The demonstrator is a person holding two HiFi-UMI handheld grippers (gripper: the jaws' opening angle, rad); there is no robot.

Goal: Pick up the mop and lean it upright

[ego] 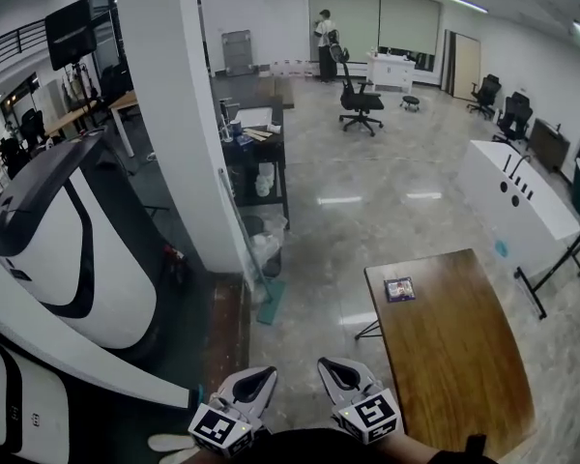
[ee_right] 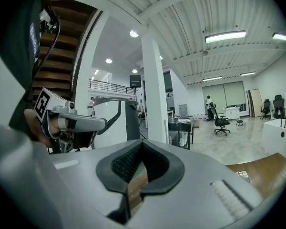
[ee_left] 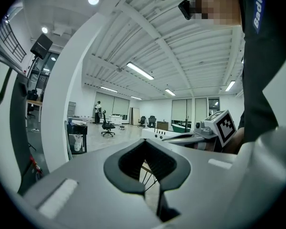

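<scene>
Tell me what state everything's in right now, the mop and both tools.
mop: leaning upright against the white pillar, head on the floor, not held.
left tool: shut, empty.
right tool: shut, empty.
office chair: upright, unoccupied.

I'm looking into a large open-plan office that is also part lab. I see a polished floor (ego: 367,211), rolling office chairs (ego: 360,100), a wooden desk (ego: 454,346), a long white counter (ego: 517,206) and a loaded black cart (ego: 256,167) beside a white column (ego: 174,114). Strip lights (ee_left: 139,71) run along the ribbed white ceiling. Blinds (ego: 372,13) cover the far windows, where a person (ego: 324,46) stands near a white desk (ego: 391,71).
</scene>
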